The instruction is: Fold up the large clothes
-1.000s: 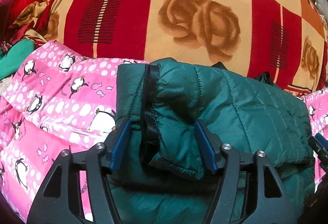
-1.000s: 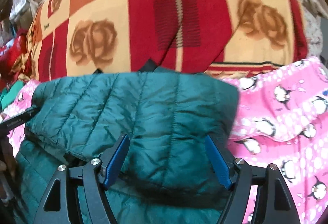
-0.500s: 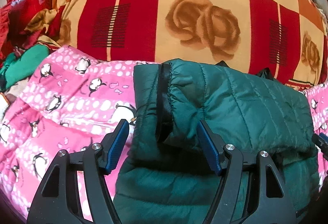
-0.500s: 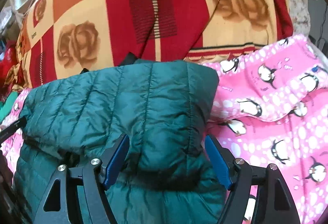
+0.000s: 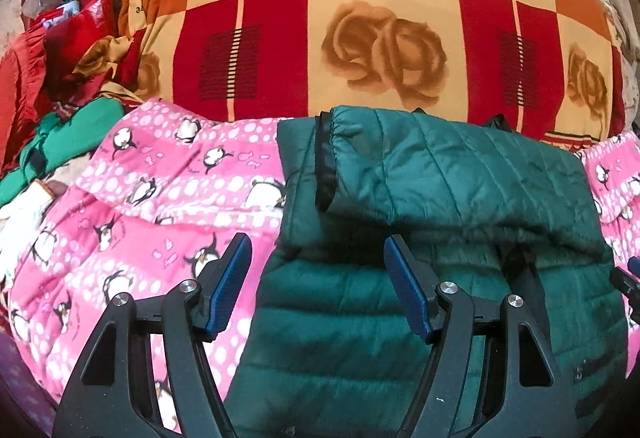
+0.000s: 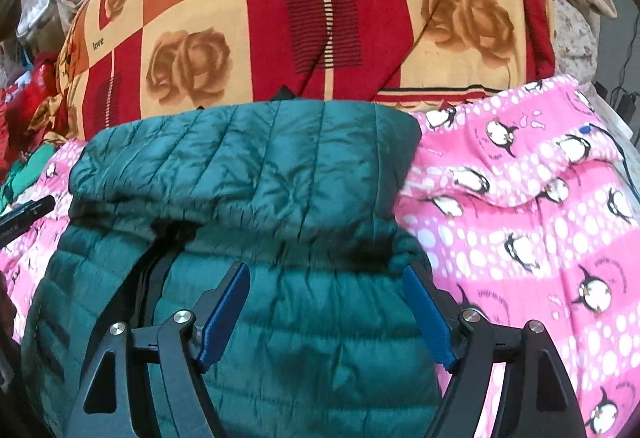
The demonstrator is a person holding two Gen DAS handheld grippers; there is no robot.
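Note:
A dark green quilted jacket [image 5: 460, 177] lies folded on a pink penguin blanket [image 5: 160, 177]. Its sleeve with a black cuff [image 5: 324, 161] is laid across the top. My left gripper [image 5: 316, 250] hangs open above the jacket's left edge, and its pads touch nothing. In the right wrist view the jacket [image 6: 260, 165] fills the middle. My right gripper [image 6: 326, 278] hovers over the jacket's near right part with its jaws opening. The jacket lies below the gap, but the pads do not press on it. The other gripper's tip [image 6: 28, 213] shows at the left edge.
A big rolled blanket with red, orange and cream squares and roses [image 5: 360, 37] stands right behind the jacket. Red and green clothes [image 5: 60, 97] are piled at the far left. The pink blanket [image 6: 520, 197] spreads out to the right of the jacket.
Both grippers have drawn back towards me from the folded top of the jacket. The sleeve fold that sat between the left fingers now rests on the jacket, farther off.

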